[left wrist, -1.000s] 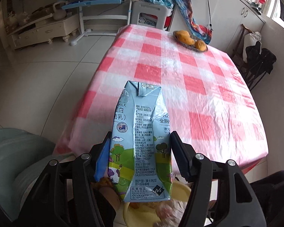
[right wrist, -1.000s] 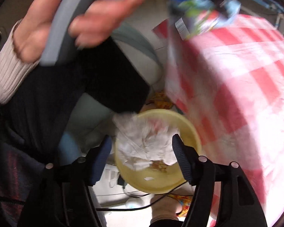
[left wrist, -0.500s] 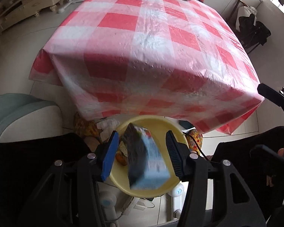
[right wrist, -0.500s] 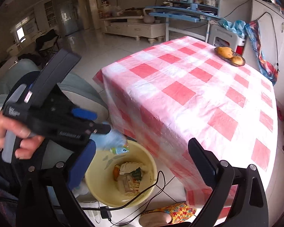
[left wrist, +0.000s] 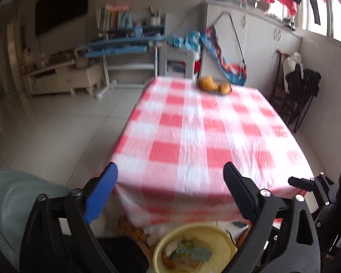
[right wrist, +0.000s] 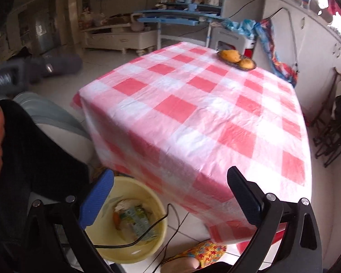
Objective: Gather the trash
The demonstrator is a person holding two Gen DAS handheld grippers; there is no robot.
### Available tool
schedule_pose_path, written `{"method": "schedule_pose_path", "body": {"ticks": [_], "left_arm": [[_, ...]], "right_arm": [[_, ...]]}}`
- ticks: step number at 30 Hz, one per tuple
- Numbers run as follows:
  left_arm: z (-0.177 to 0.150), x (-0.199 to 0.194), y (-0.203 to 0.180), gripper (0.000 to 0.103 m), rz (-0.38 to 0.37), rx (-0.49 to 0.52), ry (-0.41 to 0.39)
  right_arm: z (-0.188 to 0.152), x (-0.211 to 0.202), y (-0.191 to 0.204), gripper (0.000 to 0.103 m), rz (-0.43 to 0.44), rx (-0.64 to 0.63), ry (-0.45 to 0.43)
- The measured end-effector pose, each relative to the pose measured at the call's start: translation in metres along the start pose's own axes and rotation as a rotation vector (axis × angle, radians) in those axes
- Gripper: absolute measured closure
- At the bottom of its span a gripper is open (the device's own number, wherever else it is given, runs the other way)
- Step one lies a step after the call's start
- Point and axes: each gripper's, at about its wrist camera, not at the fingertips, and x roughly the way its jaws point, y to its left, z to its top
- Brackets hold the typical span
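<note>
Let go of the milk carton [right wrist: 136,220] from the left gripper [left wrist: 170,166] within the last second: clamped on it a second earlier, carried over the yellow bin [right wrist: 125,254] half a second earlier, and then dropped in. Was opening its jaws wide at this moment, with nothing between them and only the checked tablecloth [left wrist: 193,136] seen through the gap. Likewise stood spread wide and empty at the right gripper [right wrist: 169,171], with no pad touching anything

Lay inside the bin on top of crumpled paper and scraps, face up and tilted, with a black cable draped across the rim in front of it. Sat on the floor at the near edge of the table, below and to the left of the right gripper's blue finger, well apart from both sets of fingertips. Showed at the bottom of the left wrist view too, between and beneath the fingers

Looked bare on the tabletop apart from a dish of fruit [right wrist: 237,60] at the far end, so probably little or no trash left to collect there
</note>
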Motion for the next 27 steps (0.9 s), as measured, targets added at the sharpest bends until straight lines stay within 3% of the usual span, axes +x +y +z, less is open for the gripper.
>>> {"method": "schedule_pose_path", "body": {"ticks": [4, 6, 11, 17, 27], "left_arm": [[-0.002, 0.017, 0.004, 0.007, -0.04, -0.079, 0.045], [-0.003, 0.023, 0.002, 0.007, -0.025, -0.063, 0.072], [-0.005, 0.018, 0.005, 0.007, -0.002, -0.047, 0.044], [-0.007, 0.023, 0.006, 0.007, 0.025, -0.065, 0.072], [-0.006, 0.022, -0.001, 0.007, 0.07, -0.019, 0.056]], "right_arm": [[0.006, -0.004, -0.006, 0.008, -0.07, 0.04, -0.069], [0.007, -0.008, -0.009, 0.008, -0.103, 0.056, -0.097], [0.008, -0.012, -0.006, 0.008, -0.183, 0.025, -0.135], [0.009, -0.014, -0.002, 0.008, -0.198, -0.012, -0.157], [0.011, -0.024, -0.012, 0.008, -0.206, 0.034, -0.223]]}}
